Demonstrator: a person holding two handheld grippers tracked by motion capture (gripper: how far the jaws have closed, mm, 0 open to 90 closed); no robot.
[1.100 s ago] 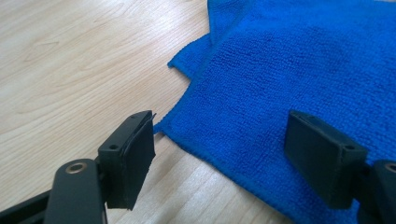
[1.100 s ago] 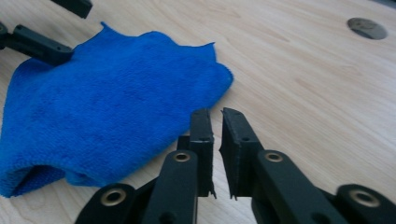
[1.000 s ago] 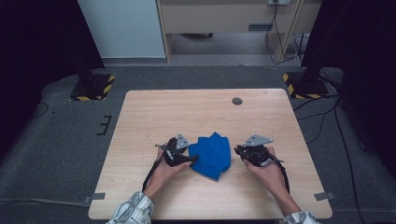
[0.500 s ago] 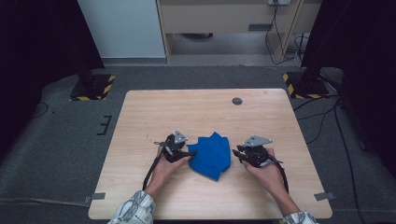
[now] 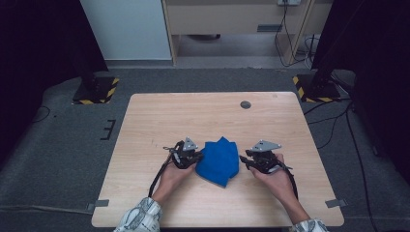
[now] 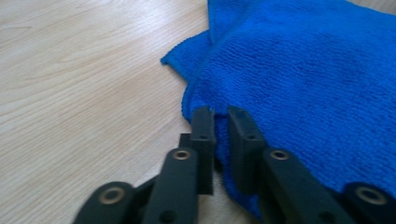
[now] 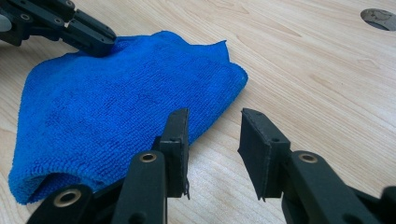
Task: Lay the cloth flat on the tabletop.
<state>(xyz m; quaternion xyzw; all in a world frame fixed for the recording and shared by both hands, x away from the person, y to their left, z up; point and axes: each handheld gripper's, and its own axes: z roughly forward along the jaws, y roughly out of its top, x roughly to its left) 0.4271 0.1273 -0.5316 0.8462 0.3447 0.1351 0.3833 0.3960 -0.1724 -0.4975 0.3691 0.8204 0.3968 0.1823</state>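
Blue cloth (image 5: 218, 160) lies bunched and folded over on the table (image 5: 159, 121), between the two grippers.

Left gripper (image 6: 220, 122): jaws nearly closed, cloth edge pinched between the tips, likely a hold for lifting or spreading.

Right gripper (image 7: 212, 126): jaws wide apart, holding nothing; cloth just outside one jaw, bare wood between the tips. Seems poised to take the near edge.

Table is pale wood grain with a round grommet (image 5: 245, 104) far beyond the jaws. Grey floor, striped stand bases (image 5: 96, 90), cables around.
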